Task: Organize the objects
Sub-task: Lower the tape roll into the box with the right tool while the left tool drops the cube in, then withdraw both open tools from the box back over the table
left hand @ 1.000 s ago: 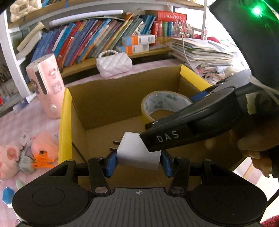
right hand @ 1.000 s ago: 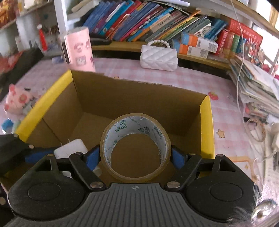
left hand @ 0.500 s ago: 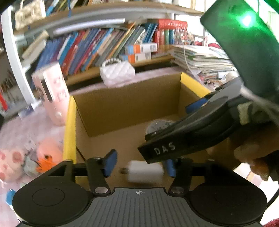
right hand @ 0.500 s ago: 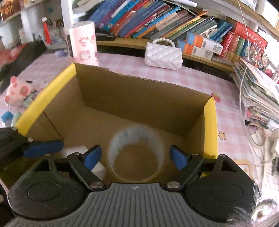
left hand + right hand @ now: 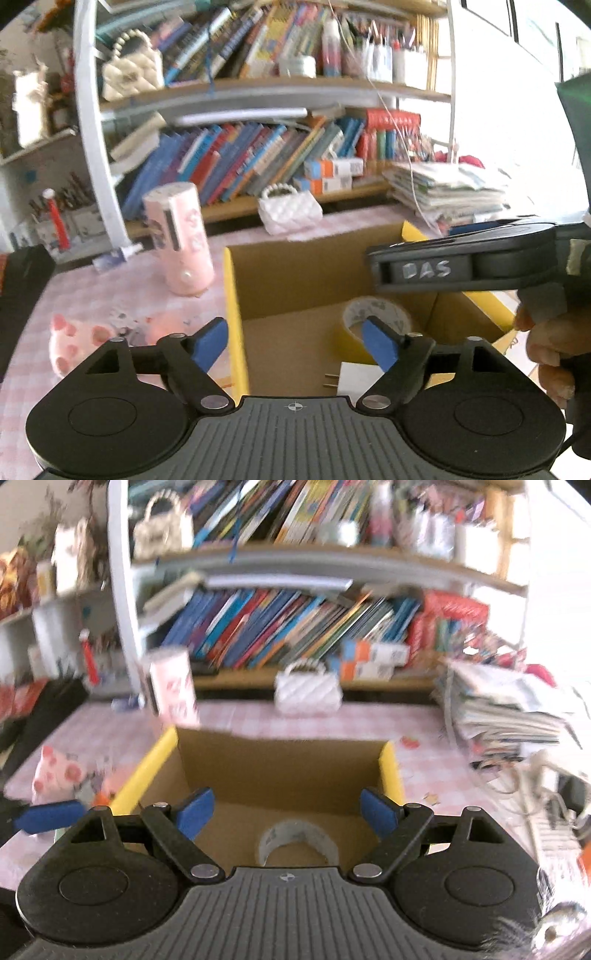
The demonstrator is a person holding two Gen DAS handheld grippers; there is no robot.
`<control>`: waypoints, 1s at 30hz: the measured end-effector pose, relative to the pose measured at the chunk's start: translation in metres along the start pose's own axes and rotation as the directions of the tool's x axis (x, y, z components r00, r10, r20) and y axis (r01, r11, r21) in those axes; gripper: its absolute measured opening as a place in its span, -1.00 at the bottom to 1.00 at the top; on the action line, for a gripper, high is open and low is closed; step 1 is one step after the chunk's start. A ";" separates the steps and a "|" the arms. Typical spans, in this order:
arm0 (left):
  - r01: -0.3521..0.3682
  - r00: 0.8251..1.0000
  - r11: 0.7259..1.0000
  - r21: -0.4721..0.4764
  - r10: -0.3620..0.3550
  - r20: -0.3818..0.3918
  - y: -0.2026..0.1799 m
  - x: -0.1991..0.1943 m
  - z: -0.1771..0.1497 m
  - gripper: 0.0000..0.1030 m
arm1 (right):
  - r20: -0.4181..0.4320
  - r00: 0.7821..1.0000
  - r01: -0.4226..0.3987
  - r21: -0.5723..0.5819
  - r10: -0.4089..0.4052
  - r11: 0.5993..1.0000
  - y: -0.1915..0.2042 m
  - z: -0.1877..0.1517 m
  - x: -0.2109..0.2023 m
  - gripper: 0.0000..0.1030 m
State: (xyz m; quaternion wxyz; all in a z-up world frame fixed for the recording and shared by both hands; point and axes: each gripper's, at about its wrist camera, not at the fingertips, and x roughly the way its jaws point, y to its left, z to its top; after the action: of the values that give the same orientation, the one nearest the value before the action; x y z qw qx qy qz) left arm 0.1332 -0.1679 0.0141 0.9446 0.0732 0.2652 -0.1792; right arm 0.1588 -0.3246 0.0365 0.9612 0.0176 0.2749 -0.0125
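Observation:
A cardboard box with yellow-taped flaps stands on the pink checked table. On its floor lie a roll of tape and a white plug adapter with two prongs. My left gripper hangs above the box's left wall, its jaws opening with nothing between them. My right gripper is open and empty above the box, with the tape roll below it. In the left wrist view the right gripper's body, marked DAS, crosses over the box, held by a hand.
A pink cylinder and a white quilted purse stand beyond the box. Pink plush toys lie left of it. Bookshelves fill the back and a stack of papers sits at the right.
Both grippers let go: the adapter and the tape roll dropped onto the box floor. Both grippers then rose and drew back, tilting up so the shelves fill more of the view.

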 end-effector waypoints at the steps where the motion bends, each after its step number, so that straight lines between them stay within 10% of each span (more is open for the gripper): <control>1: 0.000 1.000 1.000 -0.007 0.000 0.015 0.002 -0.007 -0.002 0.65 | 0.022 1.000 0.018 0.011 -0.018 1.000 0.001 -0.001 -0.008 0.66; 10: 0.001 0.997 0.998 -0.061 0.004 0.080 0.028 -0.053 -0.025 0.80 | 0.139 0.972 0.180 0.087 -0.190 0.980 0.020 -0.038 -0.070 0.70; 30: -0.032 0.994 0.999 -0.044 0.027 -0.108 0.071 -0.099 -0.095 0.83 | -0.090 0.963 0.268 0.164 -0.256 0.949 0.092 -0.125 -0.116 0.72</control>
State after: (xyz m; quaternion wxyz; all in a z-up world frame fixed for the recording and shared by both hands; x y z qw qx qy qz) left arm 0.0355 -0.0505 -0.0115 0.9329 0.0650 0.3183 -0.1551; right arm -0.0023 -0.2258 -0.0061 0.9360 0.0655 0.3050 -0.1634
